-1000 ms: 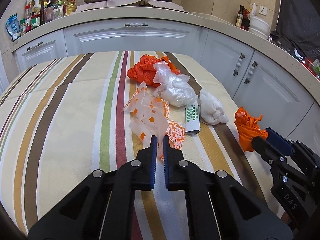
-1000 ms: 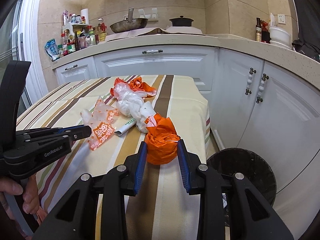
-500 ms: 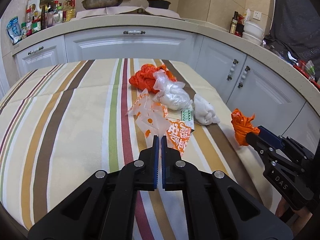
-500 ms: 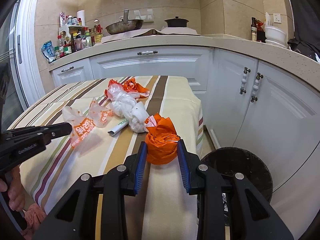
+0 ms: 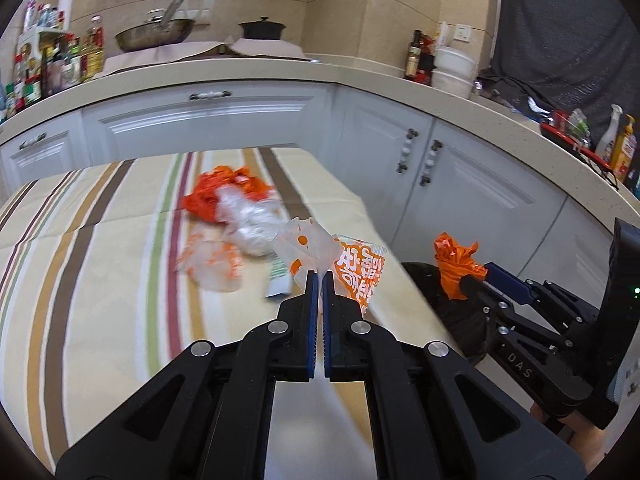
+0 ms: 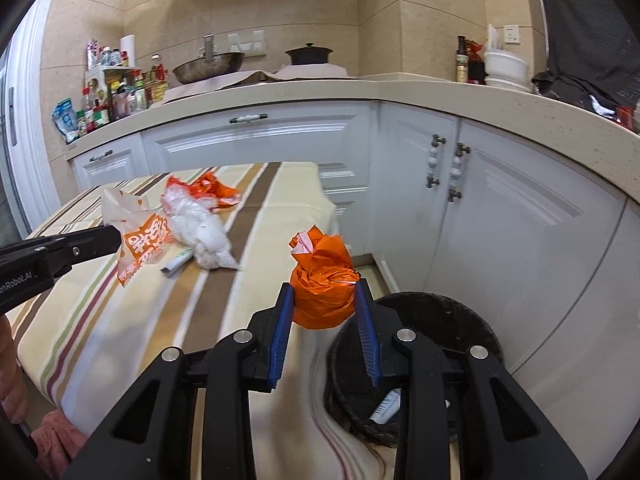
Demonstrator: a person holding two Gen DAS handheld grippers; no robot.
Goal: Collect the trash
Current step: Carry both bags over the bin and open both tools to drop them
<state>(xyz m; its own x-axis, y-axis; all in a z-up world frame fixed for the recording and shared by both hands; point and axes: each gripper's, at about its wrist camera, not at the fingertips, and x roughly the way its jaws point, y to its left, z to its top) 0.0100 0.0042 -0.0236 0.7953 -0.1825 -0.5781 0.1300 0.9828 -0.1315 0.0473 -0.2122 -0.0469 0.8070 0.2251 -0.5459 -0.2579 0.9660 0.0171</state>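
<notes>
left tool (image 5: pixel 318 280) – pinches orange-printed wrapper (image 5: pixel 356 276) | body reads "GenRobot.AI"

Trash heap sits mid-table (image 6: pixel 120 320) twd its far end: crumpled bag (image 6: pixel 212 192) farthest back, clear bag (image 6: pixel 188 210) just in front, small tube (image 6: pixel 176 262) at near side. Printed wrapper (image 5: pixel 356 276), pinched in left gripper (image 5: pixel 319 280), hangs above table's right edge. Wadded bag (image 6: pixel 324 284), clamped in right gripper (image 6: pixel 324 300), sits past that edge, over bin (image 6: pixel 460 320) on floor btwn table & corner cabinets (image 6: pixel 500 208).
</notes>
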